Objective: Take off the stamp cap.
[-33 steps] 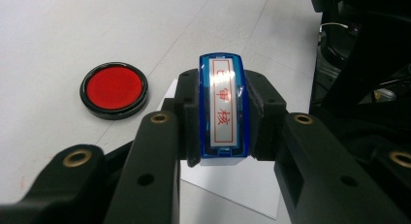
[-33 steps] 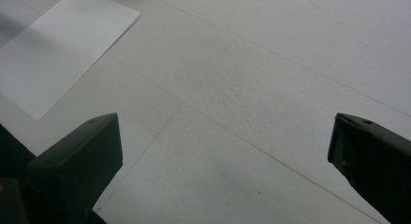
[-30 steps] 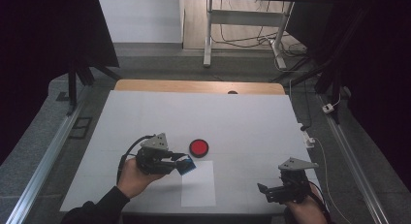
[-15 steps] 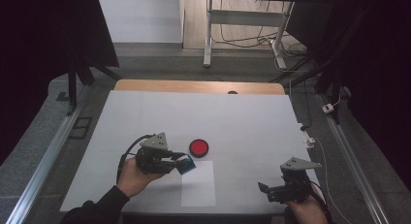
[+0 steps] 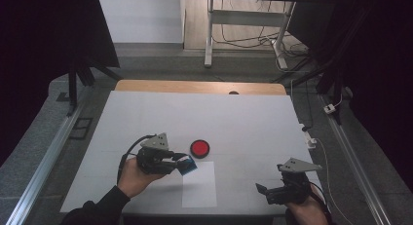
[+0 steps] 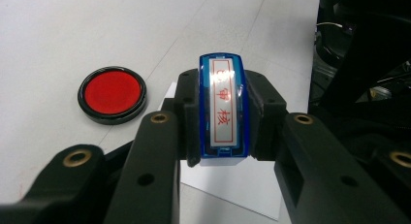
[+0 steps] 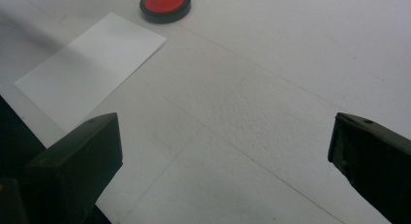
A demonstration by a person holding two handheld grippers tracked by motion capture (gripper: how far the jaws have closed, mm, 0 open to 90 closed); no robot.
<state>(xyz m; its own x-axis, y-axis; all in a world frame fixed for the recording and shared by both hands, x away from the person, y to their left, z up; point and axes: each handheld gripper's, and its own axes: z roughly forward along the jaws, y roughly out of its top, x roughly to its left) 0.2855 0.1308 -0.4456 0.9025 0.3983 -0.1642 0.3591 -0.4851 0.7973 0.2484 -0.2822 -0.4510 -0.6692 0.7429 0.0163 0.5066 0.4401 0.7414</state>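
Two black grippers work at the near edge of the white surface [image 5: 146, 113], one in each of the person's hands. The right gripper [image 5: 265, 191] sits at the near right corner, its two jaws standing wide apart with nothing between them; seen along them in the right gripper view, they frame only bare surface. The left gripper [image 5: 182, 161] is held just beyond and well apart to the left, with its jaws clamped on the flanks of one small blue plastic stamp [image 6: 224, 115], which sits off the surface over the near left corner of the paper. The stamp's clear top carries a white label framed in red, with a column of three red Chinese characters; the lower two read 审核, while glare washes out the upper one. In the high view the stamp shows as a blue block [image 5: 187, 165] at the gripper's tip.

One plain white rectangular sheet of paper [image 5: 199, 183] lies flat between the two grippers, reaching to the near edge, with no writing on it that I can see. Just past its far end rests one round red ink pad in a black rim [image 5: 199, 148], lid off, near the stamp but not touching it. Farther off, a strip of bare wood [image 5: 195, 86] edges the surface.
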